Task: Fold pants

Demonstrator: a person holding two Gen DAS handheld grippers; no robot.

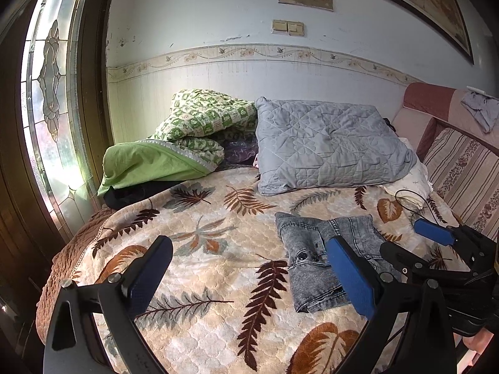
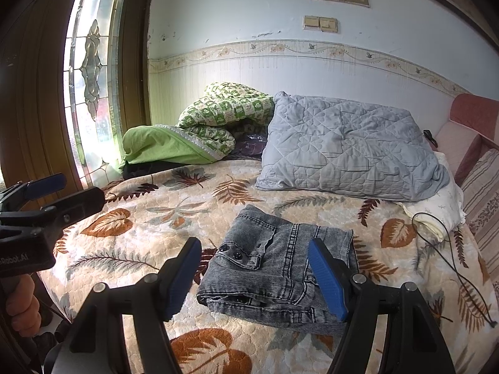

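Note:
Grey washed jeans [image 2: 277, 268] lie folded into a compact stack on the leaf-patterned blanket [image 2: 149, 218]; they also show in the left wrist view [image 1: 315, 249]. My right gripper [image 2: 254, 277] is open and empty, held just above the near edge of the jeans. My left gripper [image 1: 249, 274] is open and empty, to the left of the jeans above the blanket. The right gripper [image 1: 436, 237] shows at the right of the left wrist view, and the left gripper [image 2: 62, 193] at the left edge of the right wrist view.
A grey quilted pillow [image 2: 346, 152] and a green patterned quilt [image 2: 212, 118] lie at the back of the bed. A black cable [image 2: 452, 255] runs over the blanket at the right. A striped sofa back [image 1: 461, 168] stands at the right. A stained-glass door [image 1: 53, 93] is at the left.

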